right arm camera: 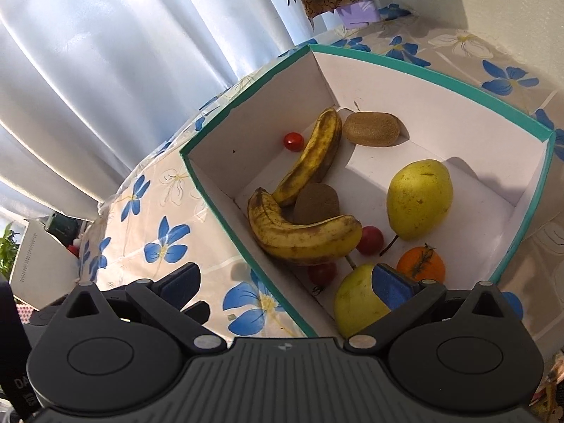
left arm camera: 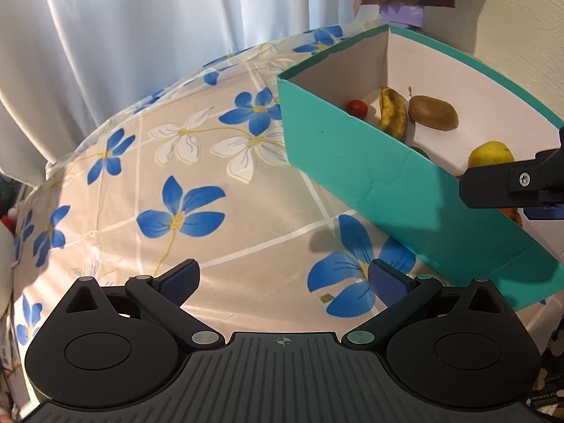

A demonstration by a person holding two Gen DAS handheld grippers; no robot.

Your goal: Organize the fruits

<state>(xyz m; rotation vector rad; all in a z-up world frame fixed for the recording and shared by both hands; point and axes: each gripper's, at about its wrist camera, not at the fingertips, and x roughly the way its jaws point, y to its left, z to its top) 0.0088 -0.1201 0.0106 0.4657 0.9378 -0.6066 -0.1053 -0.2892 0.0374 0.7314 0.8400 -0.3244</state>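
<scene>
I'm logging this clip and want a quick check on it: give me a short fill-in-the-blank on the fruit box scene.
1. The box is teal outside and ____ inside.
2. The number of bananas in the box, one being the near banana, is ____.
3. The orange fruit lies next to the large ____ pear.
4. Both the left gripper and the right gripper are ____.

Missing words: white; two; yellow; open

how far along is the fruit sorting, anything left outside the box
Mostly done: the teal cardboard box holds spotted bananas, brown kiwis, yellow pears, an orange and red tomatoes. Both the left gripper and right gripper are open, holding nothing. No fruit shows on the floral tablecloth.
</scene>
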